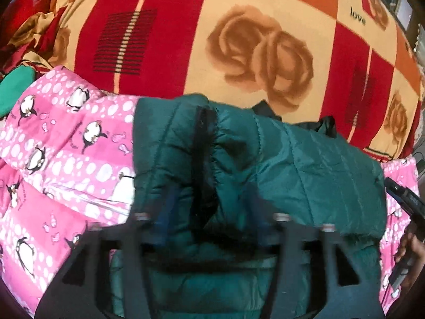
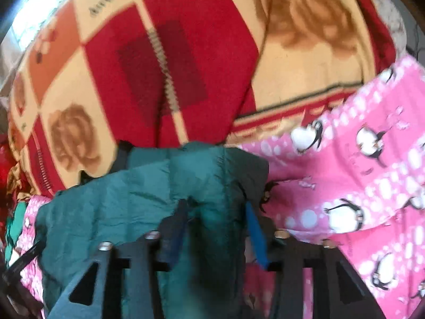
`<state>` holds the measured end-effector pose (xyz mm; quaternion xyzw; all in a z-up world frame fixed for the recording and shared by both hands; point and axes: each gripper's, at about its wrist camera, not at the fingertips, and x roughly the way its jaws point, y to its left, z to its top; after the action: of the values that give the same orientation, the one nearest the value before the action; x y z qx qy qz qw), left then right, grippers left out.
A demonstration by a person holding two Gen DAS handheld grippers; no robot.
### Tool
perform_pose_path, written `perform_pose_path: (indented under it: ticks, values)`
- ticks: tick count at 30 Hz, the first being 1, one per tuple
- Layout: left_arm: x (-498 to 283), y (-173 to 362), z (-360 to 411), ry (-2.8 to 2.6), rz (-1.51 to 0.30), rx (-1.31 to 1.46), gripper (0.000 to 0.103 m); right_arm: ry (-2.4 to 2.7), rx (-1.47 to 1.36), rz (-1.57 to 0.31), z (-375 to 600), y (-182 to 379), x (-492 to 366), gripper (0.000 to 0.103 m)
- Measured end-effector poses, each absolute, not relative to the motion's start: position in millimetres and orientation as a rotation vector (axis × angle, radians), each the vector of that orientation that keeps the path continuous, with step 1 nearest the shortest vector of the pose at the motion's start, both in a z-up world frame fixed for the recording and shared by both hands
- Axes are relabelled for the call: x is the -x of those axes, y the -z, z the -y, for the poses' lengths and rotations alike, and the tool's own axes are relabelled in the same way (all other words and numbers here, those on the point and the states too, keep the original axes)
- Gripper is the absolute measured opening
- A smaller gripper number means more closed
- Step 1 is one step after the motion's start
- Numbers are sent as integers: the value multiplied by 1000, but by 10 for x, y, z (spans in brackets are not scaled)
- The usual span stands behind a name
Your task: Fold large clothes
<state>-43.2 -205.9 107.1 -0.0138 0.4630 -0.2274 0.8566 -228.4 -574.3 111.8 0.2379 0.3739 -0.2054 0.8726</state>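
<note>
Spread across the bed is a checked red, cream and orange blanket (image 1: 265, 40) printed with brown roses, and over its near edge lies a pink penguin-print quilt (image 1: 66, 159). On that quilt, reaching onto the blanket's near edge, sits your green puffer jacket (image 1: 292, 164), bunched and partly folded, its dark zipper line running down the left part.

Your left gripper (image 1: 212, 212) points down over the jacket's near side, its blurred fingers spread with green fabric lying between and under them; they do not press on it. At the right edge of that view a hand (image 1: 409, 252) holds the other tool's dark handle.

Your right gripper (image 2: 217, 218) stands at the jacket's right end, next to the pink quilt. Its fingers are apart, a fold of the jacket between them, the blue pad (image 2: 256, 236) just beside the fabric's edge without clearly clamping it.
</note>
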Motion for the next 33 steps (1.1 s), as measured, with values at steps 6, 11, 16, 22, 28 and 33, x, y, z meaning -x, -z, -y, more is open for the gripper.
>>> perform_pose_path:
  ticks: [6, 11, 16, 22, 28, 33]
  values:
    - [551, -1351, 2028, 446, -846, -3, 73, 272, -402, -780, 5151, -1383, 2344, 67]
    - [553, -1183, 2273, 403, -865, -103, 73, 179, -388, -823, 4794, -1181, 2154, 67]
    - [503, -927, 2328, 379, -909, -124, 74, 205, -344, -863, 4729, -869, 2051, 67]
    - [524, -836, 2471, 371, -895, -167, 78, 222, -296, -889, 4821, -643, 1952, 67]
    - [529, -809, 2503, 366, -897, -170, 78, 226, -352, -857, 4860, -874, 2137, 67]
    - [536, -783, 2514, 362, -887, -165, 79, 257, -359, -829, 4958, -966, 2408, 67]
